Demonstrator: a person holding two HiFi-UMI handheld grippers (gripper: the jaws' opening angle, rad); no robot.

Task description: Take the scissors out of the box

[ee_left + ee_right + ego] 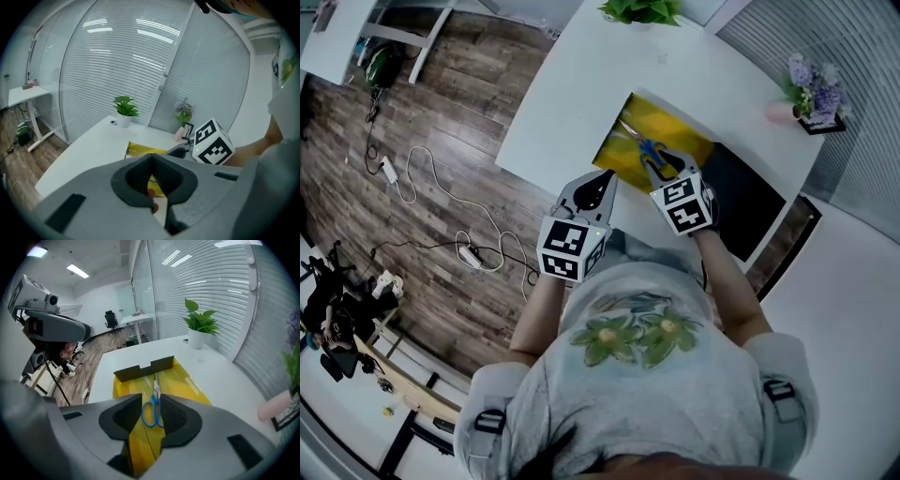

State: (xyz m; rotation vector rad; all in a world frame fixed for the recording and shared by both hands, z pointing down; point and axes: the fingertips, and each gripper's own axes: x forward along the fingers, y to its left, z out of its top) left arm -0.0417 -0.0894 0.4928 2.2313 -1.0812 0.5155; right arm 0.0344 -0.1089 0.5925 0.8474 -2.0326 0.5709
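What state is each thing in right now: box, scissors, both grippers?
box: open, on the table.
scissors: blades closed, lying inside the box, not gripped.
right gripper: open, over the scissors, not pressing on them.
left gripper: shut, empty, beside the box.

The person wears a pale grey short-sleeved T-shirt [675,403] with a print [637,337] of green leaves and two yellow-centred flowers on the chest. A grey strap with a black buckle [489,420] sits on each shoulder. The left claw [607,178] and right claw [667,167] have smooth light-grey shells with small dark rectangular slots, lined with ribbed black pads [117,420] that curve inward. Each carries a white cube [572,248] printed with black square markers; a small green light shows on the right one.
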